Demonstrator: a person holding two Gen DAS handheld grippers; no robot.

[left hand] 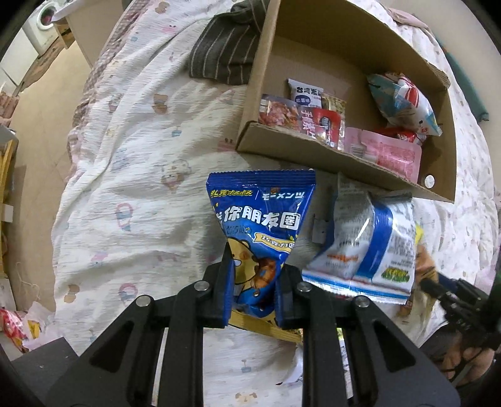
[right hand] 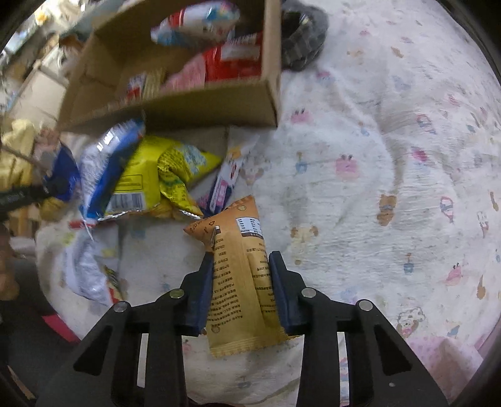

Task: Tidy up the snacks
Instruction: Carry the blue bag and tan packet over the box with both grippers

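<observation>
My left gripper (left hand: 255, 272) is shut on a blue snack bag (left hand: 263, 219) with a cartoon bear, held above the bed just in front of the cardboard box (left hand: 313, 153). The box holds several snack packs, among them a pink pack (left hand: 391, 153) and a red pack (left hand: 322, 125). My right gripper (right hand: 239, 266) is shut on an orange-brown snack pack (right hand: 241, 269), held above the bedsheet, below the box (right hand: 213, 109). A white and blue bag (left hand: 366, 247) lies beside the box; it also shows in the right wrist view (right hand: 103, 169) next to a yellow bag (right hand: 156, 175).
A printed white bedsheet (right hand: 375, 188) covers the bed. A dark striped cloth (left hand: 225, 53) lies left of the box. A crumpled white wrapper (right hand: 87, 269) lies at the bed's left edge. A washing machine (left hand: 43, 22) and floor clutter show beyond the bed.
</observation>
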